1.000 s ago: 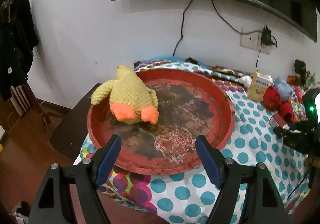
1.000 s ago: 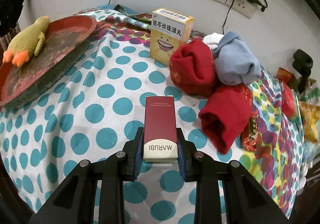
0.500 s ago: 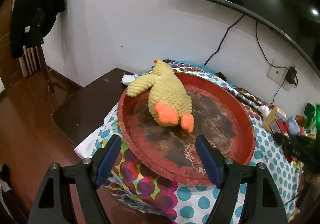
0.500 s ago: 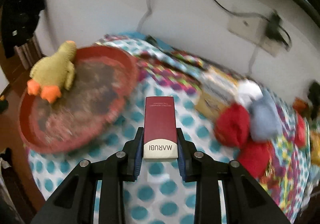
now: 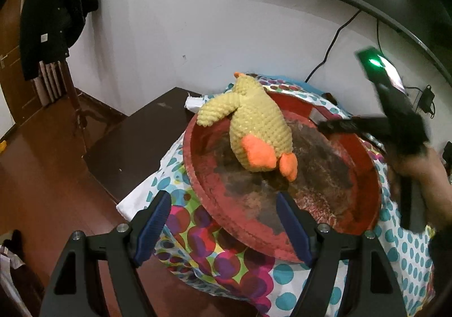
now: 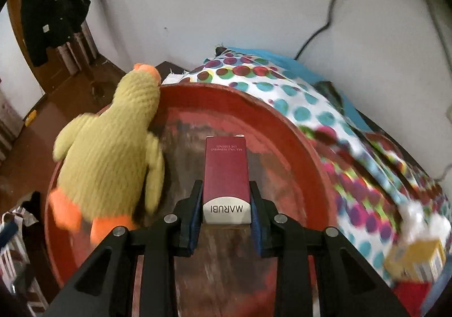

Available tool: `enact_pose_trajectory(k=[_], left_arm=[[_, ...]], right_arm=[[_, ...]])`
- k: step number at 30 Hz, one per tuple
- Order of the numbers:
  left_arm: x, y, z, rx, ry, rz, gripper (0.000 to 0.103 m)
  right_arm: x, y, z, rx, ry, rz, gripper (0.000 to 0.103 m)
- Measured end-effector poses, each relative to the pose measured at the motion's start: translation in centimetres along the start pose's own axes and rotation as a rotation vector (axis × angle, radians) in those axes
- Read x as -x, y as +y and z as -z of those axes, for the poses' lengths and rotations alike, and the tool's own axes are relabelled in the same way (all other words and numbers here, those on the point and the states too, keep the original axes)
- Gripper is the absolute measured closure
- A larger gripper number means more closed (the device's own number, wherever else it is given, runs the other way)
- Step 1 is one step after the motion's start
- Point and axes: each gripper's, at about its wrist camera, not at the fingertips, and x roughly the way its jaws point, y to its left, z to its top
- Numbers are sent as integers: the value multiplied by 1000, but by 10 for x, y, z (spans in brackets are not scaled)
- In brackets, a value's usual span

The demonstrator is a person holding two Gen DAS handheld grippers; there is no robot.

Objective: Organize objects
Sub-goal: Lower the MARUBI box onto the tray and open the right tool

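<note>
Between my right gripper's (image 6: 226, 218) jaws sits the dark red box (image 6: 226, 175), pinched narrow at its white end with the long body sticking forward. It hangs over the middle of the red tray (image 6: 282, 130), not yet set down. At ten o'clock from the box lies the yellow plush duck (image 6: 113, 153), sprawled on the tray's left side with its head over the rim, just beside the box.

My left gripper (image 5: 223, 226) has its jaws wide with nothing between them, hovering off the tray's near edge at about six o'clock. From that camera the right gripper shows only as a dark blur at two o'clock, over the tray's far rim.

At four o'clock in the right view a yellow carton (image 6: 415, 257) and something red sit on the spotted cloth (image 6: 305, 113) covering the desk, blurred.

I judge the next step is lowering and letting go of the box. The risks as I see them: releasing from this height could let it bounce or tip against the duck; drifting left could nudge the duck, already hanging over the rim, off the tray. The tray also overhangs the desk's edge, so a hard press might rock it.
</note>
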Motion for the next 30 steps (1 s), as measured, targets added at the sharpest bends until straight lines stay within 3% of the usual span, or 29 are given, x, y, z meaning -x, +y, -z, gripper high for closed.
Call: enact_pose_trajectory(k=[11, 13, 18, 21, 23, 29, 30], left_arm=[[1, -10, 3, -36, -1, 4, 24], [1, -11, 4, -41, 2, 11, 24], [1, -17, 6, -52, 9, 12, 24], [4, -22, 6, -59, 7, 30, 24], [6, -26, 8, -57, 6, 47, 24], [13, -56, 17, -127, 7, 63, 24], [16, -62, 19, -141, -5, 68, 24]], right_arm=[[-47, 8, -28, 27, 72, 47, 72], [-45, 8, -27, 32, 63, 56, 67], [-14, -6, -14, -30, 10, 25, 66], [25, -13, 13, -35, -44, 29, 65], [52, -25, 37, -61, -72, 24, 59], [130, -70, 138, -141, -121, 101, 56], [142, -82, 158, -154, -119, 145, 56]])
